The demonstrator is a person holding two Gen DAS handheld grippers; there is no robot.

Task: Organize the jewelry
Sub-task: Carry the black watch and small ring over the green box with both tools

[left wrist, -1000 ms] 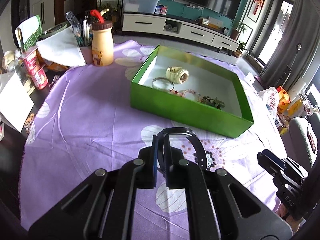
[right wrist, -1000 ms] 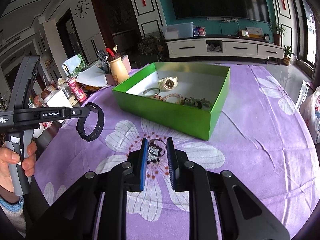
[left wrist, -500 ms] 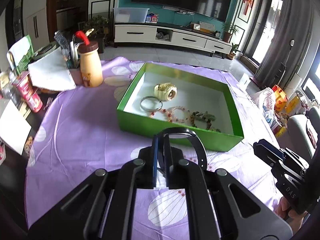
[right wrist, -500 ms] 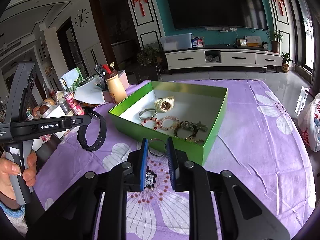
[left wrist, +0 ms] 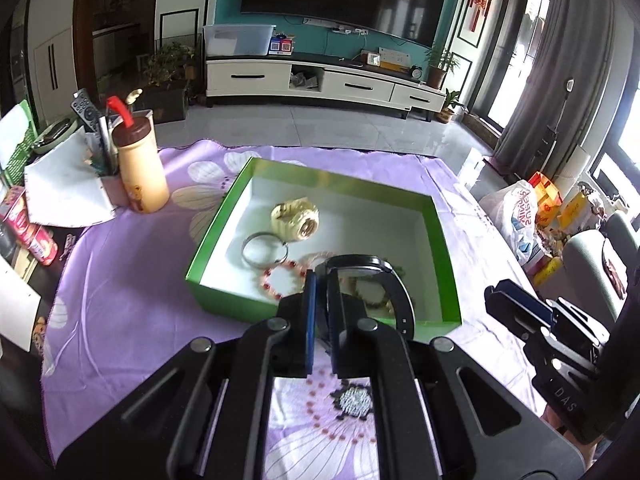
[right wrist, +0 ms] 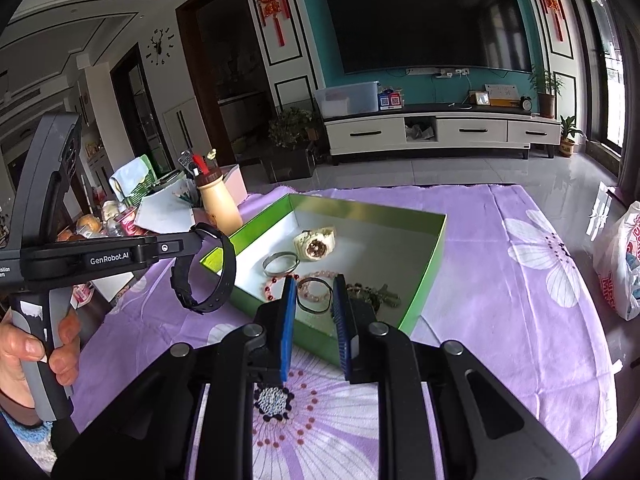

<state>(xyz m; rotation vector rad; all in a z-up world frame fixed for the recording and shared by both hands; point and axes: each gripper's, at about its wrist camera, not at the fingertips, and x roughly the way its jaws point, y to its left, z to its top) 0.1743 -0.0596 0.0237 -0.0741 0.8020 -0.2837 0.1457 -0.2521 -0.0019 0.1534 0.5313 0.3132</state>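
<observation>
I have the left tongs (left wrist: 320, 300) pinching the strap of a black rubbery wristband (left wrist: 384, 280), its loop hanging over the near wall of the shallow green cardboard box (left wrist: 224, 216) on the lilac flowered bench (left wrist: 120, 300). The band is light and floppy, so the strap edge is the right hold. My right tongs (right wrist: 314, 312) pinch a thin dark ring-shaped bangle (right wrist: 316, 294) across its width, over the box's near corner. It looks stiff, light and probably slippery, so I judge a steady grip across the rim best
</observation>
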